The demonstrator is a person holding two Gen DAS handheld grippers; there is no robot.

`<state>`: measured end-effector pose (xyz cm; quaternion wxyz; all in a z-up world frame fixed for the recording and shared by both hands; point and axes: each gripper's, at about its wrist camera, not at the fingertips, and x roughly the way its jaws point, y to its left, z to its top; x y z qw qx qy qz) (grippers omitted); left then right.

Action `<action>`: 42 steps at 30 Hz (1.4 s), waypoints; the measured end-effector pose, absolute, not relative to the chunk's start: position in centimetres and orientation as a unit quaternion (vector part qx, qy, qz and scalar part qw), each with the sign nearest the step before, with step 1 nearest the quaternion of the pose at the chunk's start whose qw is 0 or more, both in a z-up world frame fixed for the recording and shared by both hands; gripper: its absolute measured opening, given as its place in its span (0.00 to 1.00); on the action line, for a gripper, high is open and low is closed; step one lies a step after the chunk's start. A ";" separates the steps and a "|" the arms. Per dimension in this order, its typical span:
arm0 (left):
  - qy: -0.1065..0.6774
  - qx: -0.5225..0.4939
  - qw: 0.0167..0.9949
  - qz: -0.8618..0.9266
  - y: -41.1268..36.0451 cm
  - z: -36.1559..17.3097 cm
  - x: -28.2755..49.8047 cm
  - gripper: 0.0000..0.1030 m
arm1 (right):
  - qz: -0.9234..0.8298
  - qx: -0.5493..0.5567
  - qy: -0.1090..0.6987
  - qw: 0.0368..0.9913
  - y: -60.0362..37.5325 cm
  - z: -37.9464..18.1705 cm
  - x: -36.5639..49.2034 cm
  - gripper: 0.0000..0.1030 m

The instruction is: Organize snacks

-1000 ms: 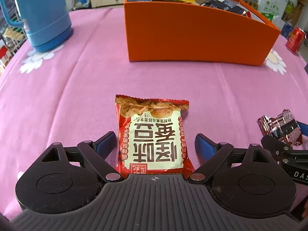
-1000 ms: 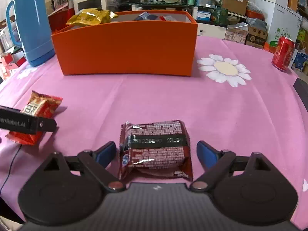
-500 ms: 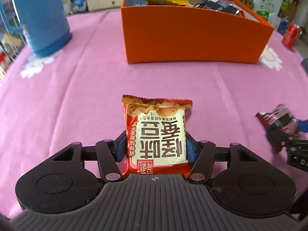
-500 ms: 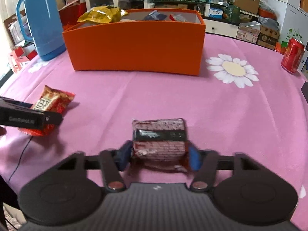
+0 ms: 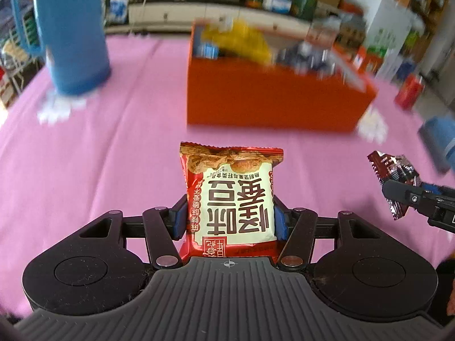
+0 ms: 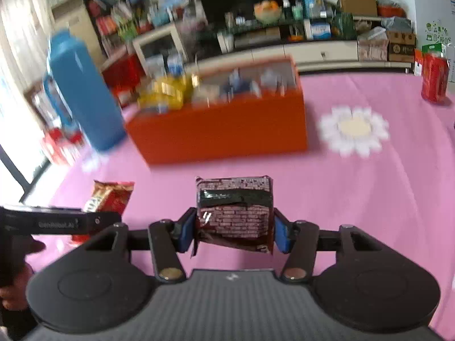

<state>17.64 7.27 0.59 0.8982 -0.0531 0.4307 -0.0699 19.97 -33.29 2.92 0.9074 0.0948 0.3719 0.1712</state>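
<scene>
My left gripper (image 5: 229, 221) is shut on a red and cream snack packet (image 5: 231, 196) and holds it above the pink tablecloth. My right gripper (image 6: 235, 231) is shut on a dark red foil snack pack (image 6: 234, 210), also lifted. Each gripper shows in the other's view: the right one with its pack (image 5: 394, 176) at the right, the left one with its packet (image 6: 109, 199) at the left. An orange box (image 5: 273, 96) holding several snacks stands ahead on the table; it also shows in the right wrist view (image 6: 221, 122).
A blue thermos (image 5: 71, 31) stands at the back left, also in the right wrist view (image 6: 82, 93). A red soda can (image 6: 433, 76) stands at the far right. The pink cloth (image 6: 369, 199) has white flower prints. Shelves and clutter lie beyond the table.
Both grippers closed on their snack packs and lifted them off the table. The views now tilt up and blur with motion toward the orange box.
</scene>
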 end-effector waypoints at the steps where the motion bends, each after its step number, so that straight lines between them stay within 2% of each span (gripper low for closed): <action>1: 0.420 -0.055 0.903 -0.073 7.3 1.7 18.6 0.31 | 0.174 0.101 0.361 0.911 -33.5 3.8 20.9 0.57; 7: 0.368 -0.054 0.925 -0.084 5.9 6.8 26.7 0.31 | 0.174 0.071 0.304 0.934 -32.5 7.6 29.8 0.59; 10: 0.356 -0.052 0.929 -0.087 4.3 7.8 31.7 0.31 | 0.174 0.039 0.293 0.939 -31.1 8.1 35.2 0.60; 14: 0.360 -0.059 0.926 -0.098 2.3 6.8 37.9 0.31 | 0.175 -0.001 0.298 0.938 -29.7 6.6 40.8 0.59; 19: 0.397 -0.055 0.911 -0.101 0.7 2.5 42.9 0.36 | 0.187 -0.013 0.345 0.920 -29.0 2.8 44.6 0.60; 21: 0.383 -0.018 0.918 -0.095 -0.1 1.8 42.8 0.38 | 0.189 -0.022 0.347 0.918 -28.6 1.6 44.6 0.69; 24: 0.375 -0.003 0.921 -0.102 -0.6 1.5 42.3 0.47 | 0.190 -0.038 0.337 0.922 -28.1 1.2 44.4 0.75; 27: 0.371 -0.019 0.923 -0.102 -0.3 1.9 41.9 0.58 | 0.191 -0.026 0.334 0.923 -28.1 1.4 44.4 0.91; 31: 0.355 -0.030 0.929 -0.097 0.6 3.1 40.5 0.63 | 0.189 -0.030 0.318 0.929 -28.2 2.5 43.3 0.92; 32: 0.352 -0.030 0.931 -0.093 0.6 3.5 39.9 0.64 | 0.186 -0.029 0.315 0.930 -28.3 2.8 42.8 0.99; 42: 0.327 -0.029 0.942 -0.063 2.4 6.4 30.7 0.71 | 0.149 -0.007 0.315 0.937 -29.7 6.1 36.4 0.99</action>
